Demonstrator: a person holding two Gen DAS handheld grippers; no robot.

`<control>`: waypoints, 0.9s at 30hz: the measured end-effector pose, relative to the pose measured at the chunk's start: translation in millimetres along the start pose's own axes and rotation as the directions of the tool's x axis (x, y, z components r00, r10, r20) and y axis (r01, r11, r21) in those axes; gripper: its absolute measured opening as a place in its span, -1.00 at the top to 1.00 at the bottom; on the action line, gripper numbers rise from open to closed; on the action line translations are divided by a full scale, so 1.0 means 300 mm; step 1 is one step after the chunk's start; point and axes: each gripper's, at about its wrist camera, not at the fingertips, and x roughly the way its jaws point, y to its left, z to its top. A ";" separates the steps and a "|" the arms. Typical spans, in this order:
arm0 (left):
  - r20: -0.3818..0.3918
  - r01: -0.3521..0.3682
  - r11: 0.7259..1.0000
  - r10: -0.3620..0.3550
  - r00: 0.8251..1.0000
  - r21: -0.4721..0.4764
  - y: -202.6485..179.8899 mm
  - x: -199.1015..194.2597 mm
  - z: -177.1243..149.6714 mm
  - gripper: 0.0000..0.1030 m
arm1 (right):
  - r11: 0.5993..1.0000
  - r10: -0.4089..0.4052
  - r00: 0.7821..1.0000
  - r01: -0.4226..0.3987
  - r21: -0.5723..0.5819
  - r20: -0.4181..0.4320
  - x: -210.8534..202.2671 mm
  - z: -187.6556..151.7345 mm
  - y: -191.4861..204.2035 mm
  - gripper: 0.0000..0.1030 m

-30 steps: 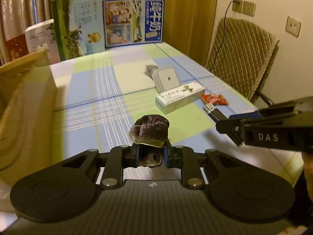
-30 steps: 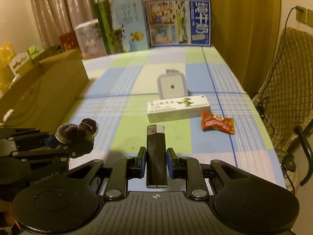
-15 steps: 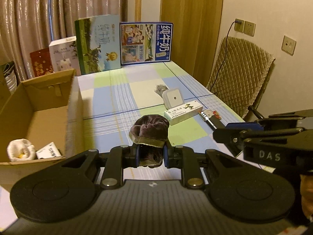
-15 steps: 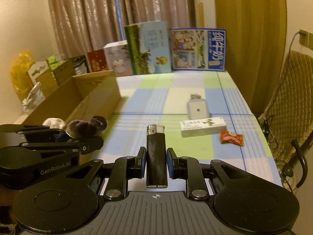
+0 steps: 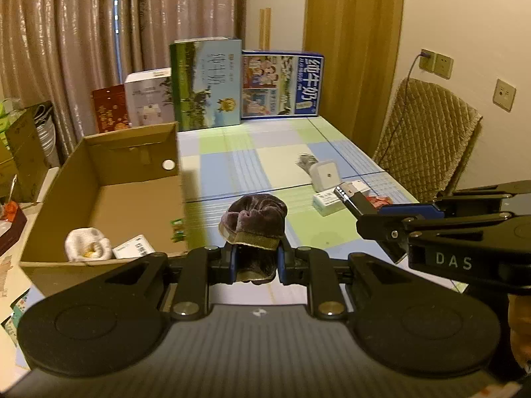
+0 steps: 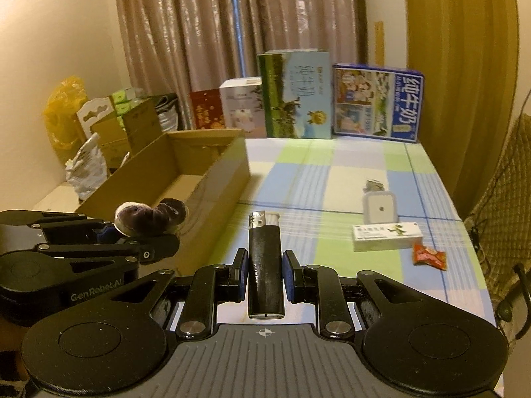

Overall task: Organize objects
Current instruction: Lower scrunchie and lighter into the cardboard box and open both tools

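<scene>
At the far left of the desk [image 5: 232, 165] sits the open box [image 5: 99, 179], with a white bundle [image 5: 87, 244] and a small carton [image 5: 134, 248] on its floor at the near end. Just right of it, your left hand-held gripper [image 5: 255, 258] is clamped on a purple scrunchie [image 5: 257, 217], raised above the checked cloth beside the box's near corner. Next over, your right hand-held gripper [image 6: 265, 273] pinches a black lighter [image 6: 265, 258] upright between its pads, metal cap pointing away from you. Further right on the desk lie a white square plug [image 6: 380, 207], a long white medicine box [image 6: 386, 237] just in front of it, and a red wrapper [image 6: 428, 256] near the desk's right edge.
</scene>
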 end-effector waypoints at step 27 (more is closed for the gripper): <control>-0.031 -0.168 0.986 0.168 0.985 0.001 0.560 0.053 0.091 0.66 | 0.976 0.202 0.978 -0.205 -0.069 -0.053 0.426 0.249 0.342 0.63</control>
